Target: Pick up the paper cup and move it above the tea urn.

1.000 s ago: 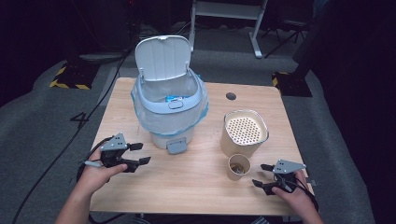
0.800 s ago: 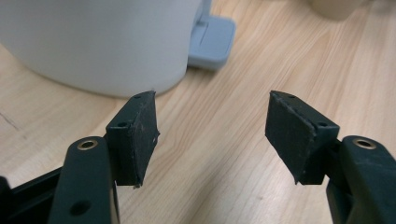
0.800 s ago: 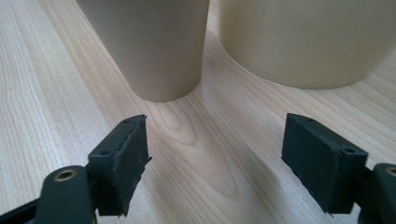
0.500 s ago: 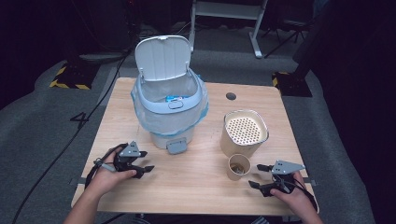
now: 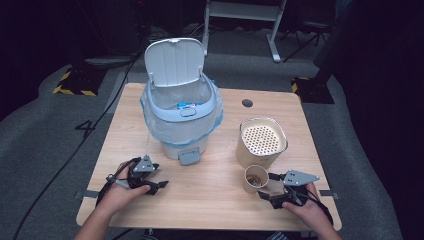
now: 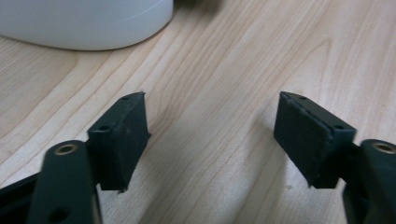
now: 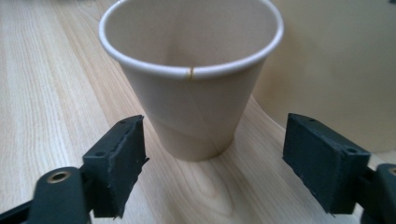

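Paper cup (image 5: 256, 178) sits near the front right of the table (image 5: 210, 210), upright, just ahead of my right gripper (image 5: 274, 188) and just beside the tan canister w/ the perforated lid (image 5: 261, 141). In the right gripper view the cup (image 7: 196, 88) stands centred betw the two black pads (image 7: 122, 163), jaws spread to either side of its base, not touching the wall; they've just been opening a bit more, nothing pinched. My read: I'm lined up low so the pads can close on the narrow lower part, where the cup is stiffer than at the rim. Cup looks to have some brownish stuff inside in the high view, can't tell what.

Left gripper (image 5: 152, 183) rests low over bare wood at the front left, near the bin's base (image 6: 84, 23). Its jaws have just been widening and stand spread, nothing betw them. Prob parked there to stay clear of the bin's foot pedal (image 5: 189, 158) yet near enough to steady the bin.

Bin (image 5: 182, 117) is mid-table w/ lid (image 5: 175, 62) flipped up and a blue-tinted liner (image 5: 216, 120) over the rim, so it's ready to receive; the open lid means the cup could go straight in w/o a second move.
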